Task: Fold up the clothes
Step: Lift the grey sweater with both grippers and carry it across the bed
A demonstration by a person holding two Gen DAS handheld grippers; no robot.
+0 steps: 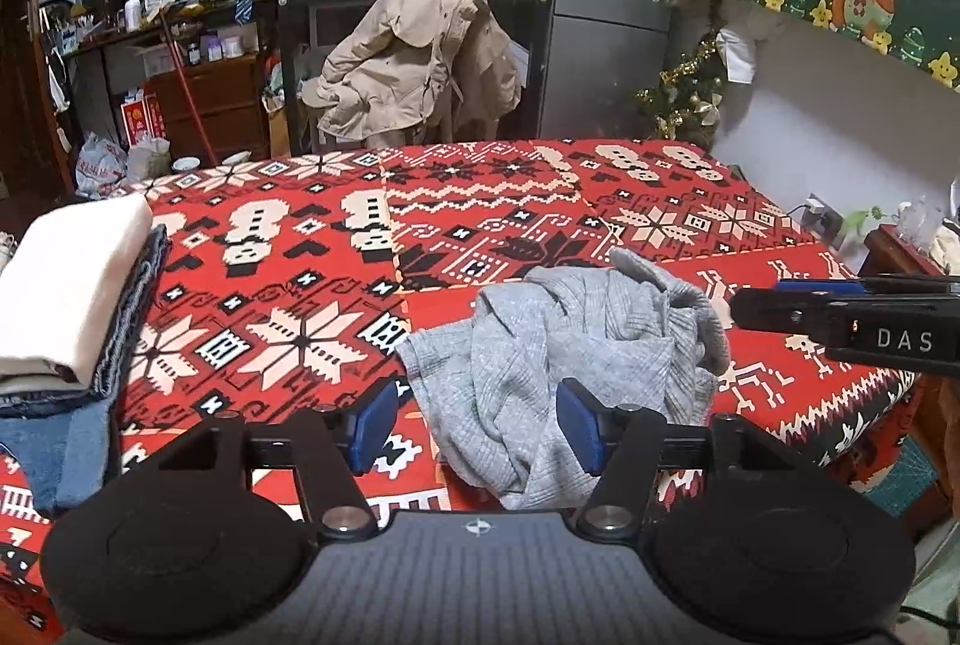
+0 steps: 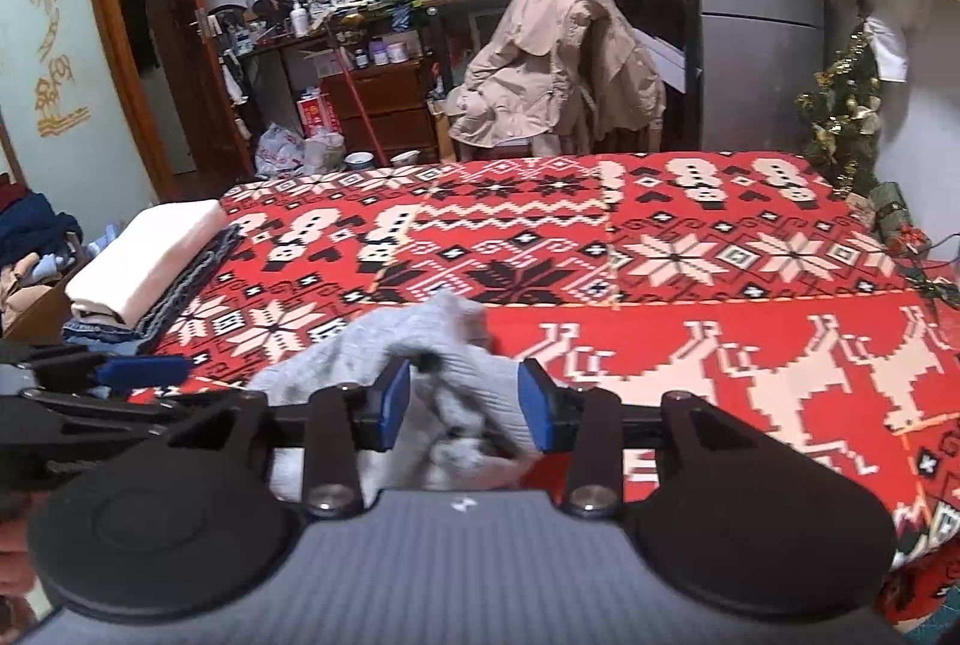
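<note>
One crumpled grey garment lies on the red patterned cloth near its front edge. At the cloth's left edge sits one stack of folded clothes: one cream piece on top and at least two denim pieces under it, the exact number unclear. Two grippers show, the left gripper and the right gripper, each with two blue pads. Beyond the far edge, one beige coat hangs over furniture, beside one small Christmas tree.

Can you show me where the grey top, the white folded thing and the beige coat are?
grey top point(image 1: 540, 345): left wrist view, crumpled middle.
white folded cloth point(image 1: 66, 279): left wrist view, top face.
beige coat point(image 1: 414, 51): left wrist view, its back.
</note>
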